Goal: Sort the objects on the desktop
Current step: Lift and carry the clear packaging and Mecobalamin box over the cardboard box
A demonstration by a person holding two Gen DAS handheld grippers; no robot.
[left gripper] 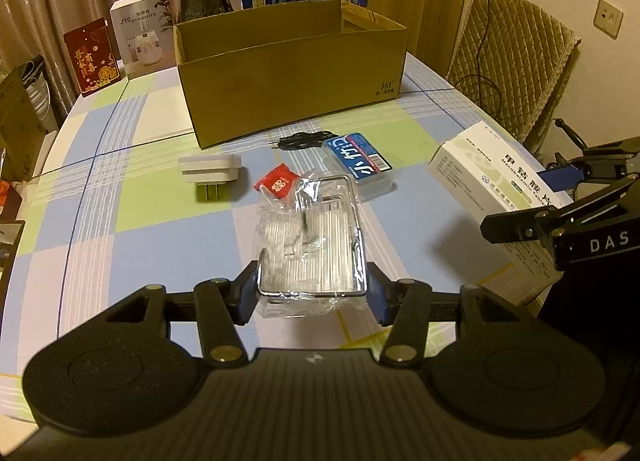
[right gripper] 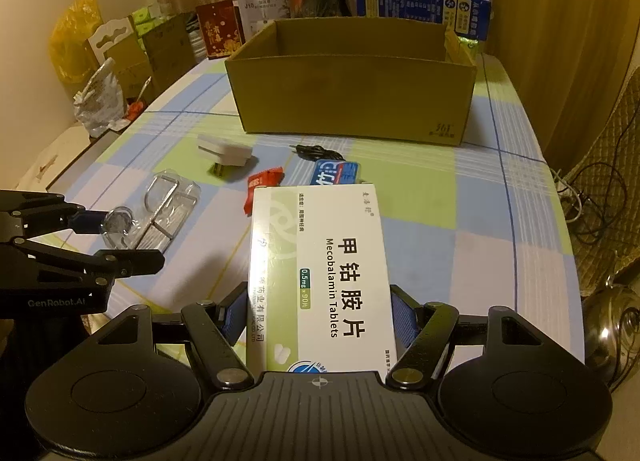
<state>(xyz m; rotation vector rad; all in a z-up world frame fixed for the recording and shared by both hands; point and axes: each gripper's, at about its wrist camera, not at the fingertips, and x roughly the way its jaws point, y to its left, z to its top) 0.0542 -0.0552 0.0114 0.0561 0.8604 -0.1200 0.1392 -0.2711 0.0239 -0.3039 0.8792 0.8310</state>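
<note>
On the table (left gripper: 100, 221), covered with a checked cloth, the white plug adapter (left gripper: 210, 175) lies nearest to the left edge, with its prongs pointing toward the front edge. To the right of it is a small red sachet (left gripper: 276, 185), touching the far end of the clear plastic package (left gripper: 312, 237). The left gripper (left gripper: 312, 293) is closed on the near end of this clear package; both blue pads press its sides, and the package hangs above the cloth, tilted away from the camera. Behind these things the open cardboard box (left gripper: 292, 101) stands toward the far edge of the table. Just in front of the box lies a black cable (left gripper: 300, 139), and beside the cable a blue and white card pack (left gripper: 358, 159). Further right, the right gripper (right gripper: 318, 321) is closed on the white Mecobalamin tablets box (right gripper: 320, 261), its pads on the two long sides. The tablets box is lifted over the right part of the table, and its far end covers a part of the card pack in the right wrist view.
</note>
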